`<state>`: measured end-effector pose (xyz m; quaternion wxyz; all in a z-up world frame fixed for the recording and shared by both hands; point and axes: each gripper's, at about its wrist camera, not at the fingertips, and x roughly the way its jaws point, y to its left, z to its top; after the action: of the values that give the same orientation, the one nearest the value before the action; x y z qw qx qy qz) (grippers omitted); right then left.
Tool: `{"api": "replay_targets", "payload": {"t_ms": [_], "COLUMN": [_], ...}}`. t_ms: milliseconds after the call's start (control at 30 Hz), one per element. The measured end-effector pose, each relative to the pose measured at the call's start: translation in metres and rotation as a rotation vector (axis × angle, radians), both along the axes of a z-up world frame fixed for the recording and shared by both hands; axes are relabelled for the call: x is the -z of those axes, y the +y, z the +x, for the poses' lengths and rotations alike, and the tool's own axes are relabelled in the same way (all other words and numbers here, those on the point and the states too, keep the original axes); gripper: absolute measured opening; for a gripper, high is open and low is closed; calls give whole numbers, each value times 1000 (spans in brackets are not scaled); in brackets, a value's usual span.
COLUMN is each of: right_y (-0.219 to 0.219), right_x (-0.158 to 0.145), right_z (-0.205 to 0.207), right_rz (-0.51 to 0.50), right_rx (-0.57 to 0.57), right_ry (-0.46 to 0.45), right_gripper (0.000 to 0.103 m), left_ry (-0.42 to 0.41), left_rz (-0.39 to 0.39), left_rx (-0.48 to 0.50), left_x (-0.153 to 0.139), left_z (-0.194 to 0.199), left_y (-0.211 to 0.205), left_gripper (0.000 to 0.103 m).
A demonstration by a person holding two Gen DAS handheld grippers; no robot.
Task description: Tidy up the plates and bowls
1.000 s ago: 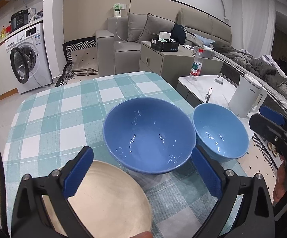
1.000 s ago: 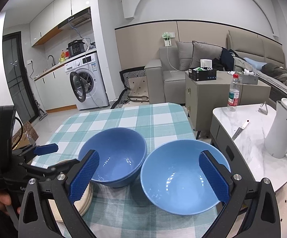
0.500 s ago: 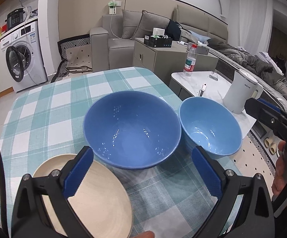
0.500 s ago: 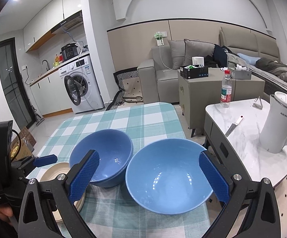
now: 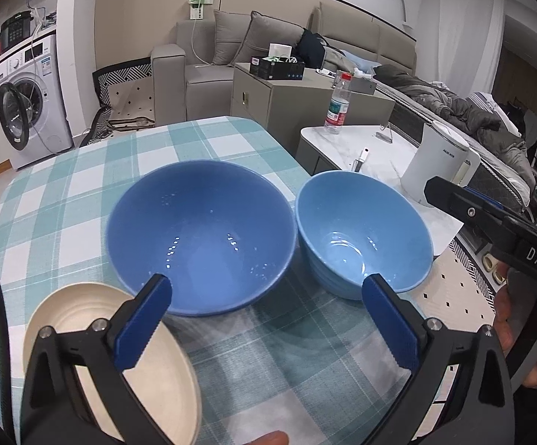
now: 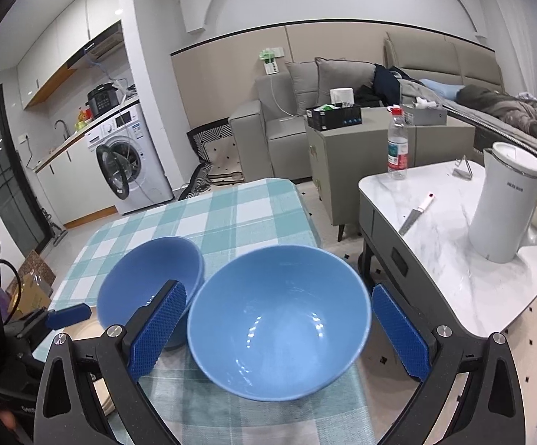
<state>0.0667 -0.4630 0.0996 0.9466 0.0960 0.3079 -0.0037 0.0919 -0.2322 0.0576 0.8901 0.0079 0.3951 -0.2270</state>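
Our left gripper (image 5: 266,319) stands wide open and holds nothing, its blue pads (image 5: 144,324) spread above the near edge of the checked tablecloth (image 5: 83,170), just short of the darker blue bowl (image 5: 200,235). The cream plate (image 5: 120,367) lies under our left finger, close beside that bowl. Our right gripper (image 6: 277,333) is wide too, one pad on either side of the lighter blue bowl (image 6: 279,330); we cannot tell whether either pad touches it. That bowl sits at the table's right edge, right beside the darker one. Beyond, a white kettle (image 6: 509,204), a knife (image 6: 415,215) and a water bottle (image 6: 397,146) stand on the marble side table (image 6: 454,259).
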Motion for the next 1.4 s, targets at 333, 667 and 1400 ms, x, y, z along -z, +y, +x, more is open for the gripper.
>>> {"api": "replay_targets", "payload": {"t_ms": [333,667,1400], "right_y": [-23,-42,-72], "right_x": [18,39,68], "right_z": [9,18,25], "right_rz": [34,30,92], "right_rx": [52,109,148], "right_ry": [56,111,135], "right_gripper": [102,102,102], "left_ry": [41,64,91], "left_rz": [12,11,16], "left_rx": [16,24,44], "left_x": [12,20,28], "left_z": [9,14,29], "left_y": [-26,-43,-67], "left_gripper": [103,102,92]}}
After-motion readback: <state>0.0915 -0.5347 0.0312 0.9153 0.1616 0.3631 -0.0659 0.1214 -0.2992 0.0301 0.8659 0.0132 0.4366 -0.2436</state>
